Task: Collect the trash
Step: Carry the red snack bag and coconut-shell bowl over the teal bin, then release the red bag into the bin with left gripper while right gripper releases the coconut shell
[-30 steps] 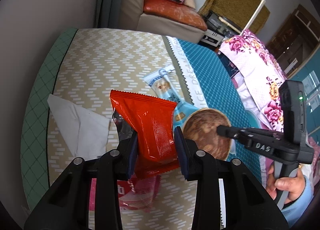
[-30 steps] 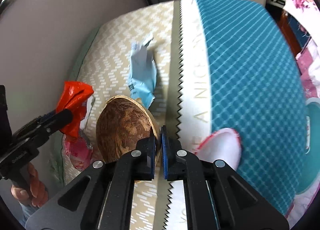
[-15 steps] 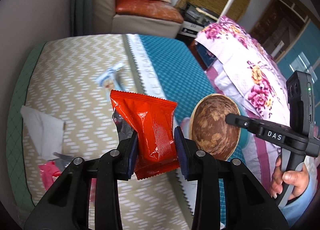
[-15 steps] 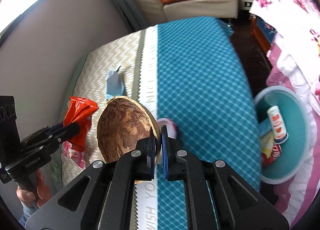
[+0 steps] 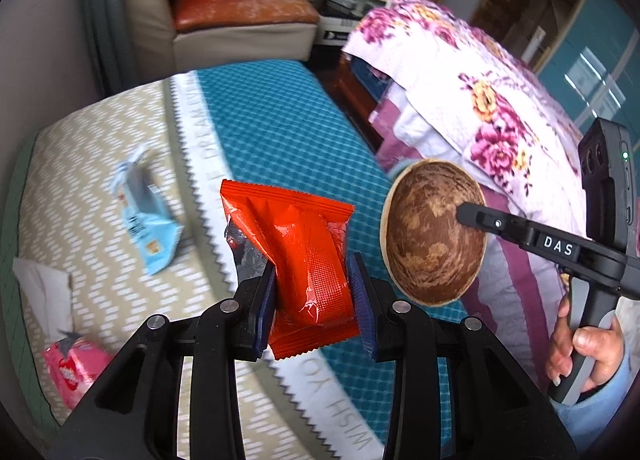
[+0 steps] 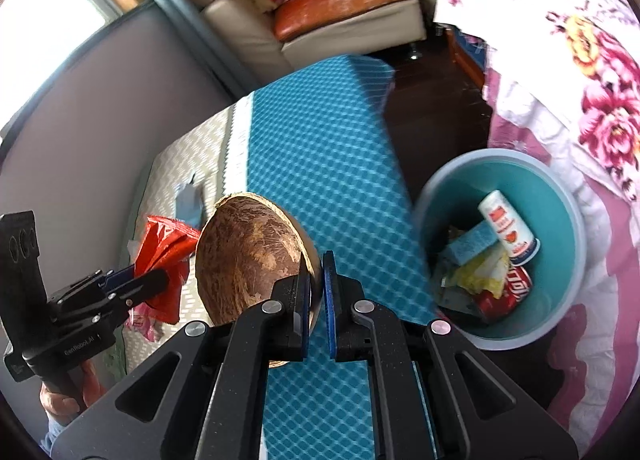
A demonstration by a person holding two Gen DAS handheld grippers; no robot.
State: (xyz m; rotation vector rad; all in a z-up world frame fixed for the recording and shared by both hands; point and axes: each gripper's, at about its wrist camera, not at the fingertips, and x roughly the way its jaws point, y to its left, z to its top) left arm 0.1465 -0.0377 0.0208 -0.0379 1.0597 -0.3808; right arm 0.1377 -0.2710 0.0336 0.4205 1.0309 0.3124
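Two pairs of tongs are each clenched on a piece of trash above a bed. The left tongs (image 5: 314, 296) grip an orange-red snack wrapper (image 5: 300, 252) between their blue pads, the packet standing upright with its crimped top edge uppermost. The right tongs (image 6: 316, 292) pinch the rim of a brown coconut shell half (image 6: 248, 256), its fibrous rounded back facing the left wrist camera; a hand (image 5: 580, 356) in a light blue sleeve holds their grip.

Below lies the bed cover (image 5: 280, 131): a beige zigzag-patterned part on the wall side, a teal diamond-patterned part on the room side, and a white saw-toothed band with lettering between them. On the beige part lie a light blue wrapper (image 5: 144, 215), a white tissue (image 5: 44, 288) and a pink packet (image 5: 76, 372), all blurred.

Beside the teal edge, down on the dark floor, stands a teal bin (image 6: 560, 300) that holds a white bottle, a blue box, yellowish wrapping and a red can. A floral purple-and-white blanket (image 6: 580, 79) is heaped next to it. Farther back sits a cream sofa (image 6: 256, 35) with an orange-brown cushion and bags on it, along a grey wall with a bright window.
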